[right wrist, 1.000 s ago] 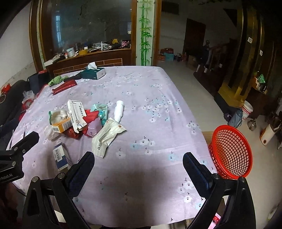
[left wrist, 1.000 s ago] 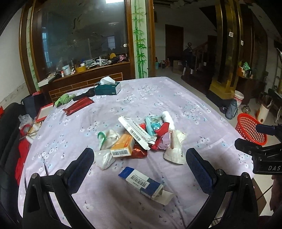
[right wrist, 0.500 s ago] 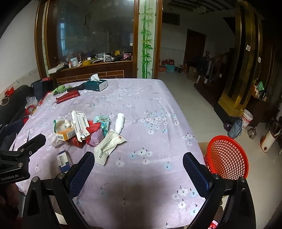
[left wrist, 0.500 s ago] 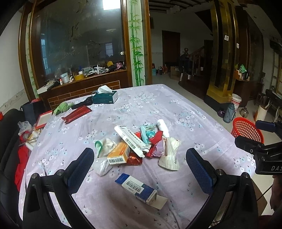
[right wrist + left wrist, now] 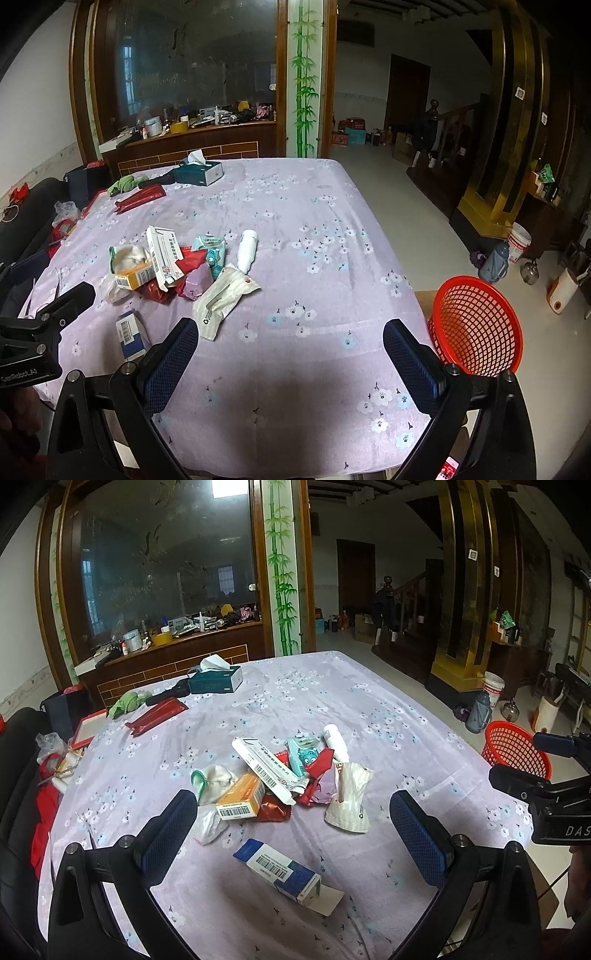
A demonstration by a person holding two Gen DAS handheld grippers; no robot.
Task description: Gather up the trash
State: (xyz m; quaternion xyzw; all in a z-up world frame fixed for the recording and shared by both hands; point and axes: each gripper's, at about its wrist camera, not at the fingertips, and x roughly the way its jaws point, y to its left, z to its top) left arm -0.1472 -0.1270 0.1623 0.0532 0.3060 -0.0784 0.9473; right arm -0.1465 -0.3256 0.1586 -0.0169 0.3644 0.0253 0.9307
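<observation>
Both pairs of fingers stand spread wide and empty: the left gripper (image 5: 291,825) above the blue-and-white carton (image 5: 282,867), the right gripper (image 5: 290,350) over bare lilac cloth on the desk (image 5: 314,229). Beyond lies the trash heap (image 5: 280,775); the red basket (image 5: 476,328) sits off the desk's right edge. Since a second ago both cameras have tilted up slightly, the trash unmoved.

This is a home, with a big table (image 5: 332,206) under a flowery purple cloth, a tissue box (image 5: 199,172) near its far edge, and wooden stairs (image 5: 454,122) behind.
</observation>
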